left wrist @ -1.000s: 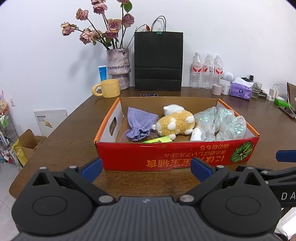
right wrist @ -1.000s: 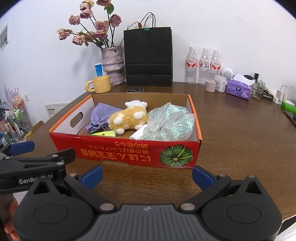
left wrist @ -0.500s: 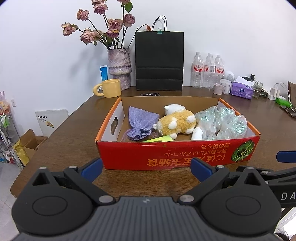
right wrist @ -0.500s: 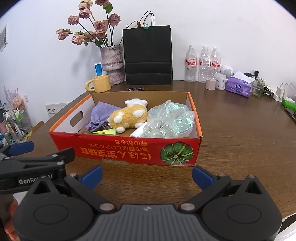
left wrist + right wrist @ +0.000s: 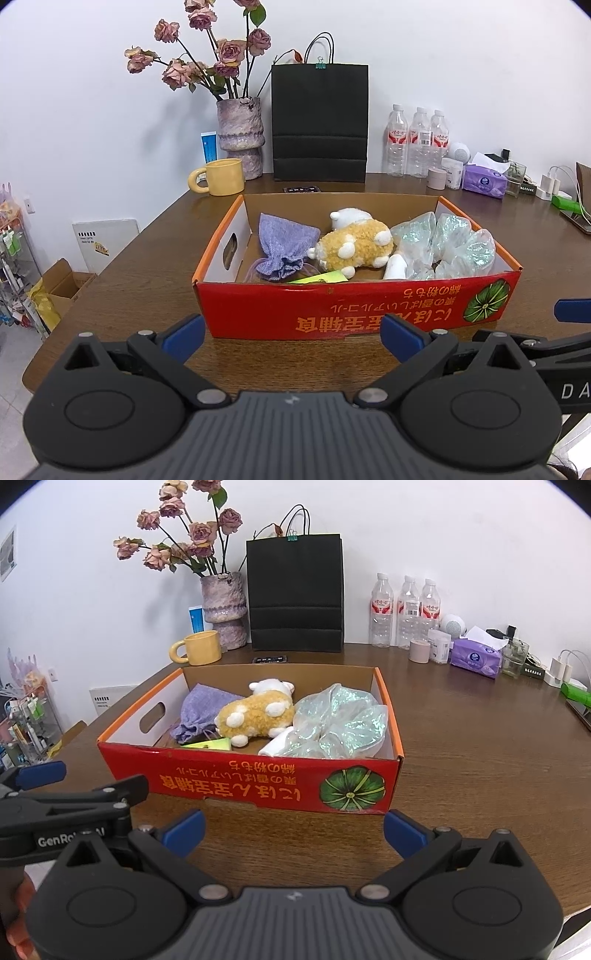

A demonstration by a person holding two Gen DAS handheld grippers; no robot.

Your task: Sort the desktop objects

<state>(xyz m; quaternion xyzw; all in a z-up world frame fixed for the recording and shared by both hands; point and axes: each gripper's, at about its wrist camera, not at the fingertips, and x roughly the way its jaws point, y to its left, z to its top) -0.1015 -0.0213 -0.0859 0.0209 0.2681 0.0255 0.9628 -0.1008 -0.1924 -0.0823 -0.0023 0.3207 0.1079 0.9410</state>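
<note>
Faintly, "GenRo" marks left hand-held gripper (image 5: 110, 786).

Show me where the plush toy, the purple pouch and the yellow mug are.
plush toy (image 5: 354, 245), left wrist view, on its yellow body.
purple pouch (image 5: 284, 240), left wrist view, on the knitted cloth.
yellow mug (image 5: 202, 648), right wrist view, on its side wall.
</note>
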